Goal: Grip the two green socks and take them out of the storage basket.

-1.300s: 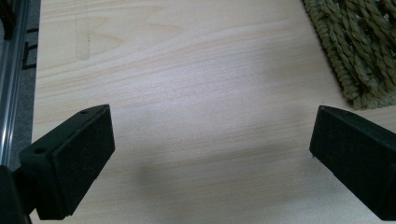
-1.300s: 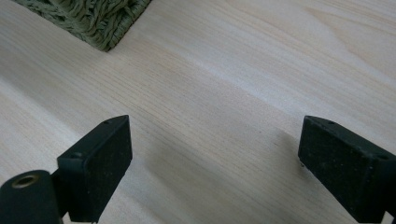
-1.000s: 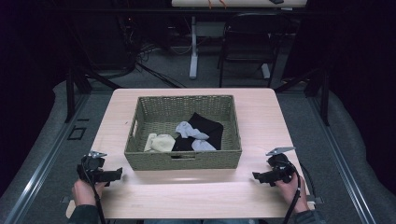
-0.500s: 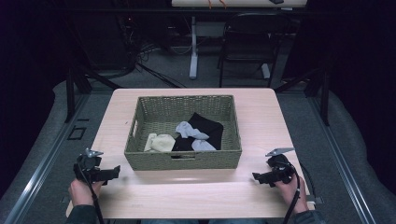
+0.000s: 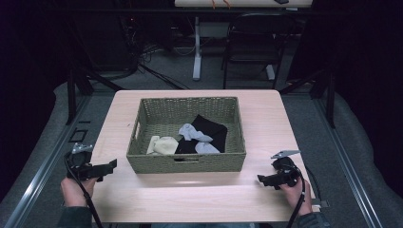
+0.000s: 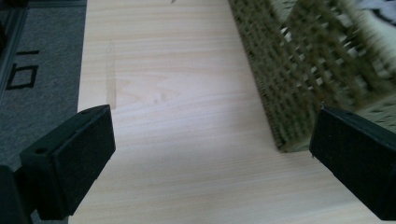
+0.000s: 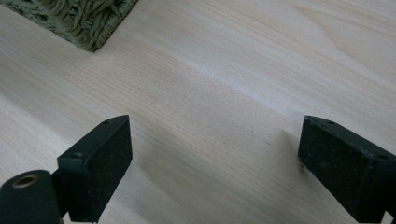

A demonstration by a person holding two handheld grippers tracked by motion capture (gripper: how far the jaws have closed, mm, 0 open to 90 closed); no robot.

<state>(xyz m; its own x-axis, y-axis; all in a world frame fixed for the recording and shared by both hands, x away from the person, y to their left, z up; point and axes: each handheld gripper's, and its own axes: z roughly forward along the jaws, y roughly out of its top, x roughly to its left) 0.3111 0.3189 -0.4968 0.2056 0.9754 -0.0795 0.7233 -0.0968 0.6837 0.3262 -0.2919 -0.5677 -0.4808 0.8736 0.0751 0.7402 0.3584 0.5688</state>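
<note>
A green woven basket (image 5: 186, 163) stands mid-table and holds a cream sock (image 5: 164, 145), pale grey-blue socks (image 5: 192, 132) and black cloth (image 5: 213, 129). My left gripper (image 5: 112, 166) hovers at the table's left edge, level with the basket's front left corner (image 6: 289, 112), jaws wide apart with only bare wood between them. My right gripper (image 5: 262, 180) sits near the front right of the table, open over bare wood (image 7: 215, 121), with the basket's corner (image 7: 88, 23) at the upper left of the right gripper view.
The light wooden table (image 5: 190, 199) has free room along its front and at both sides of the basket. Grey carpet (image 6: 37, 60) lies past the left edge. A chair (image 5: 252, 47) and desk legs stand behind the table.
The left gripper has drifted a little outward to the left and toward the person over the last second. The right gripper has shifted only slightly. Both have stayed open.
</note>
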